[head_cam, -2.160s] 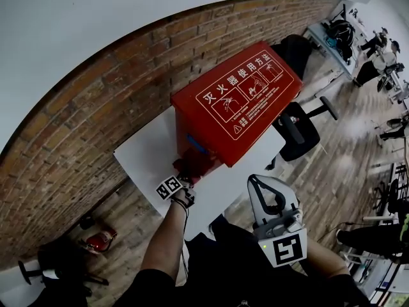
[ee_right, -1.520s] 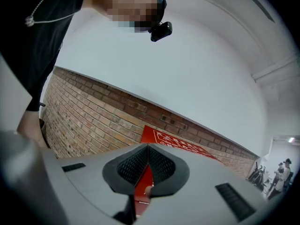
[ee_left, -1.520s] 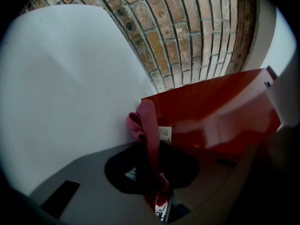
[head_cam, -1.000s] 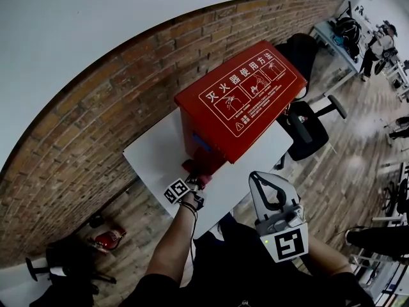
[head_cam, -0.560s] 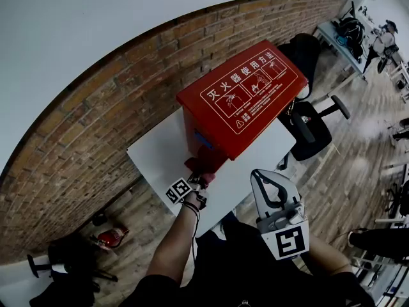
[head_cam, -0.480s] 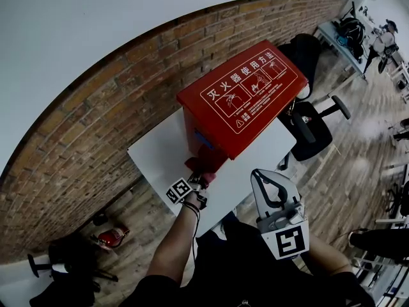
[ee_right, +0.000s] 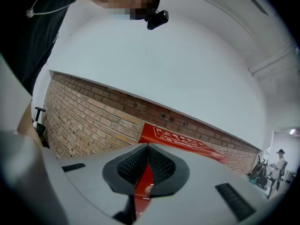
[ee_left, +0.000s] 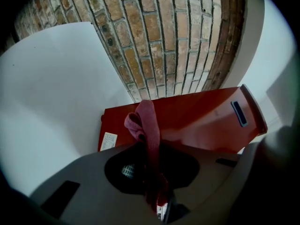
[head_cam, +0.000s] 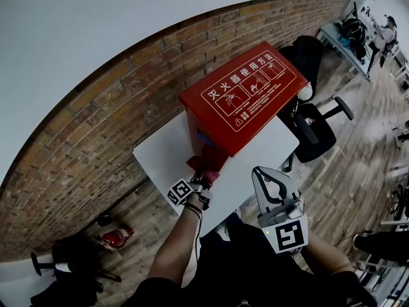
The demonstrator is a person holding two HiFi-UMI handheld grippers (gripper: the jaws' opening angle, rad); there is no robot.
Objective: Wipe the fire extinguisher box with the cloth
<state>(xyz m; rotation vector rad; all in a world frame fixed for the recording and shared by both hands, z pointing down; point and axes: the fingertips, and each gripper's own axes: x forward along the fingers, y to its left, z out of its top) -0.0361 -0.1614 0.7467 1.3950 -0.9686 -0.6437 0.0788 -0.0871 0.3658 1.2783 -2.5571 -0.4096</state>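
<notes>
A white table is standing on the wooden floor, close beside the brick wall. A red fire extinguisher box is sitting directly on it, taking up the far right part, with white tabletop showing to the box's left and along the near edge. A black office chair is standing on the floor just past the table's right end. A small red fire extinguisher is lying on the floor well apart to the left.

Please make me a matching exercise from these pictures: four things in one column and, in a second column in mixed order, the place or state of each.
1. cloth
2. fire extinguisher box
3. right gripper
4. office chair

A. shut, with nothing in it
B. on the wooden floor
C. pinched in the left gripper
D. on the white table

Pairs: 1-C, 2-D, 3-A, 4-B.
</notes>
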